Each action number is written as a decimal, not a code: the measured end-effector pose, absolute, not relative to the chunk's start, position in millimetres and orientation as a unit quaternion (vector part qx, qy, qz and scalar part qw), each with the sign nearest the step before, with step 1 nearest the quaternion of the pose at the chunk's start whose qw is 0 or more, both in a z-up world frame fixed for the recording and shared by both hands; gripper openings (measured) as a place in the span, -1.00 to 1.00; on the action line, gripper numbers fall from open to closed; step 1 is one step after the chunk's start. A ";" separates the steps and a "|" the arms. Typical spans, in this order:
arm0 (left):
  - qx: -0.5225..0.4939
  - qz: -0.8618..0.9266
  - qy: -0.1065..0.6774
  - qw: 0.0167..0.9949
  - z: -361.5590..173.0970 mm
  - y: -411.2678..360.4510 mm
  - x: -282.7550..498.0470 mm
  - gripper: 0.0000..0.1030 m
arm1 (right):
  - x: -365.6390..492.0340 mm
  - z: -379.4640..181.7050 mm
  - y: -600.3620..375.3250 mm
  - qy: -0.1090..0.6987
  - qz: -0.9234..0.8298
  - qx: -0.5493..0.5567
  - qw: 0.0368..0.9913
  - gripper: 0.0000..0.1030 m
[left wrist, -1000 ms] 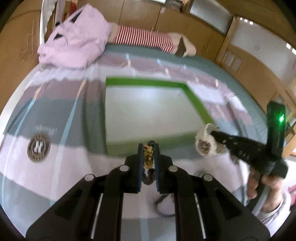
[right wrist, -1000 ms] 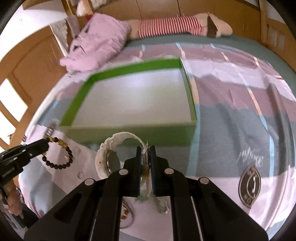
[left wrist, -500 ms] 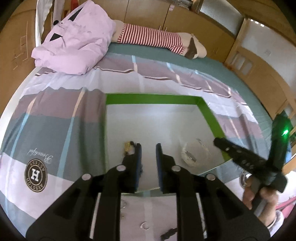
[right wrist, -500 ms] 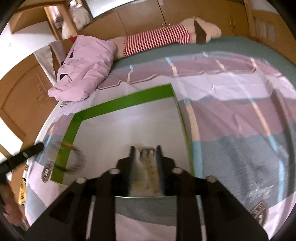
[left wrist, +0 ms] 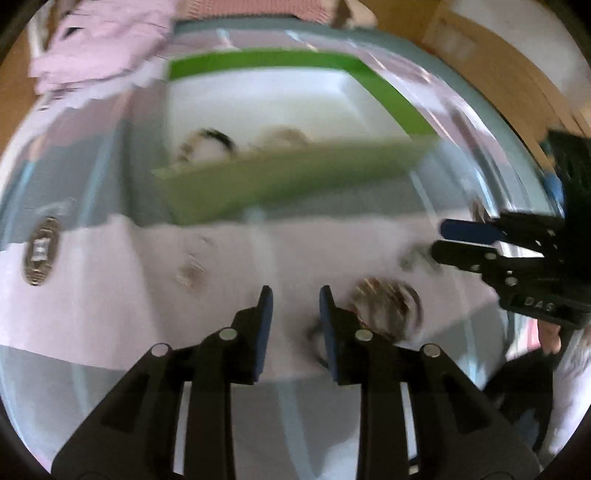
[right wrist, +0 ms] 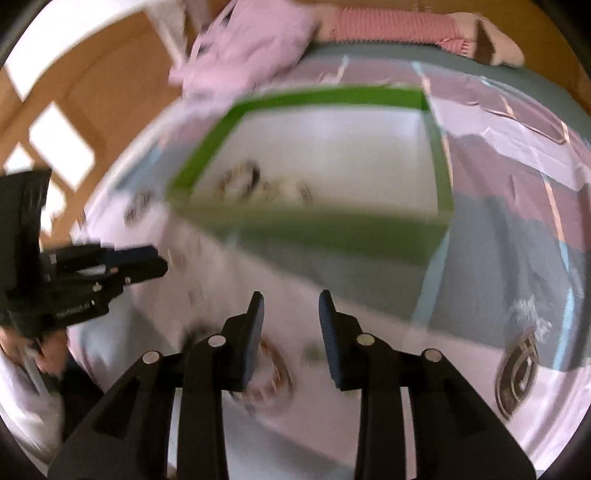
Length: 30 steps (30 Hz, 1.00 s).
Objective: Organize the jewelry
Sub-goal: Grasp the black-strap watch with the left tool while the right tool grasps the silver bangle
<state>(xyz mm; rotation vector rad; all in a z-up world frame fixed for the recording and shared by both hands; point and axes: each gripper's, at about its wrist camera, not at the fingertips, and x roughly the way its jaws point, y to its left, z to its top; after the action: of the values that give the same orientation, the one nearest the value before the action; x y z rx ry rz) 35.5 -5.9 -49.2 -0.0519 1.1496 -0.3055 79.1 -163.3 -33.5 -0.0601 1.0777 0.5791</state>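
Note:
Both views are motion-blurred. A green box (left wrist: 280,177) with a white floor lies on the bed; a dark bead bracelet (left wrist: 207,142) and a white watch (left wrist: 282,134) lie inside near its front wall, also in the right wrist view (right wrist: 240,177). My left gripper (left wrist: 295,295) is open and empty over the bedsheet in front of the box, next to a brown bracelet (left wrist: 388,299). My right gripper (right wrist: 290,299) is open and empty, with a brownish bracelet (right wrist: 273,369) below its left finger. Each gripper shows in the other's view (left wrist: 454,240) (right wrist: 147,260).
Small pieces of jewelry (left wrist: 192,273) lie scattered on the sheet in front of the box. A pink pillow (right wrist: 255,40) and a striped plush toy (right wrist: 399,27) lie at the bed's far end. Wooden cabinets stand behind the bed.
Both grippers let go of their pieces inside the box, opened, and pulled back to the sheet in front of it. The bead bracelet and the watch now lie in the box.

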 end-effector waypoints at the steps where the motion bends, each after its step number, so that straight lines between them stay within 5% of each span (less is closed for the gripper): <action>1: -0.020 -0.154 0.544 0.824 -51.2 -11.0 34.0 -0.41 | 74.0 -36.5 -162.7 0.510 0.273 -0.042 0.814 -0.38; 7: 0.012 -0.163 0.565 0.809 -72.2 -31.3 34.1 -0.38 | 56.2 -64.9 -151.0 0.551 0.300 -0.091 0.773 -0.39; 11: 0.032 -0.126 0.580 0.804 -89.6 -31.2 39.4 -0.41 | 58.4 -80.3 -137.8 0.563 0.288 -0.106 0.767 -0.80; 13: 0.025 -0.114 0.581 0.806 -93.1 -25.6 43.6 -0.65 | 61.5 -79.9 -136.5 0.560 0.281 -0.104 0.773 -0.94; 30: -0.019 -0.136 0.533 0.835 -60.4 -16.9 41.2 -0.76 | 77.3 -52.0 -171.9 0.513 0.259 -0.011 0.818 -0.93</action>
<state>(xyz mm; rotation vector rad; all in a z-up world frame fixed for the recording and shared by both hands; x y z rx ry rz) 41.2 -16.9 -60.4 -0.0403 1.1292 -0.2890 77.3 -171.9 -52.0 -0.0237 1.0935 0.5525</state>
